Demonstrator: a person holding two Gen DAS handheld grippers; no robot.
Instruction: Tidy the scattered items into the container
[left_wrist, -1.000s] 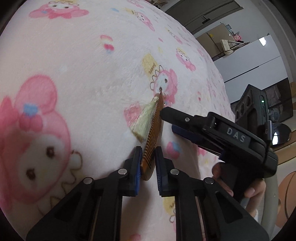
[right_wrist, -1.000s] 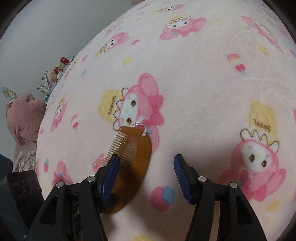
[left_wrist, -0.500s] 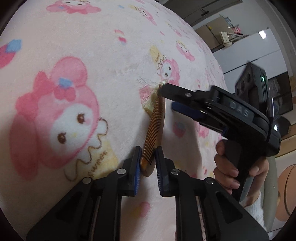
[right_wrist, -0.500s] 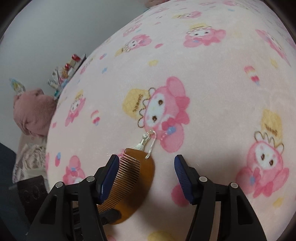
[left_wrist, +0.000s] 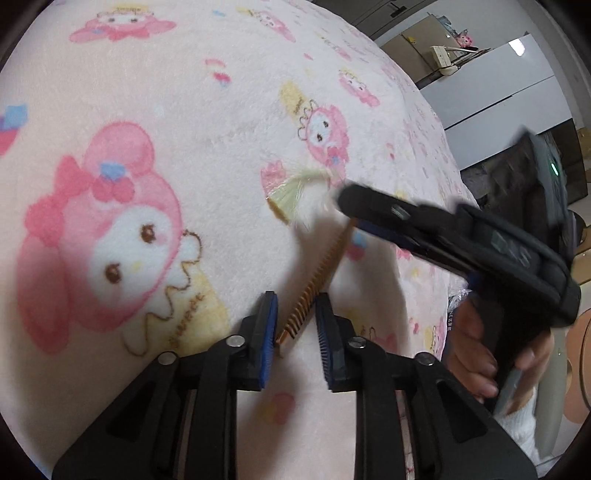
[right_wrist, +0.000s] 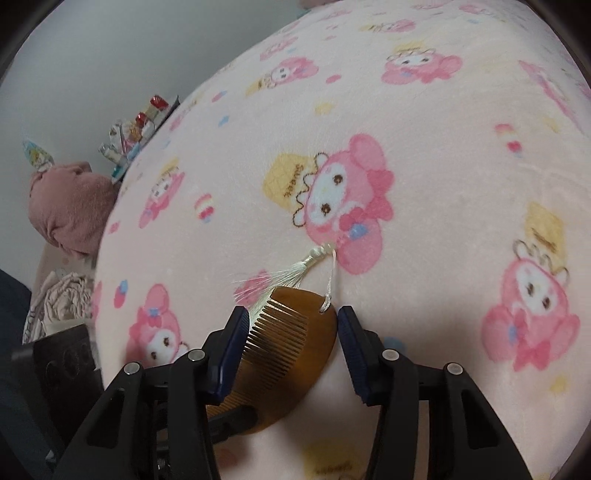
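Your left hand-held gripper (left_wrist: 295, 328) is opening: its blue pads stand on either side of the amber comb (left_wrist: 317, 280), seen edge-on, without pressing it. The comb runs from between those pads toward one o'clock, above the pink cartoon-print blanket (left_wrist: 184, 92) on the bed, and its pale tassel (left_wrist: 291, 192) trails at twelve o'clock. Your right hand-held gripper (right_wrist: 290, 334) is closing around the comb's broad body (right_wrist: 291, 343); its left pad touches the teeth side, while the right pad sits just beside the rounded back, so the hold is not firm. Your hand (left_wrist: 476, 354) wraps that gripper's handle at four o'clock in the left view.
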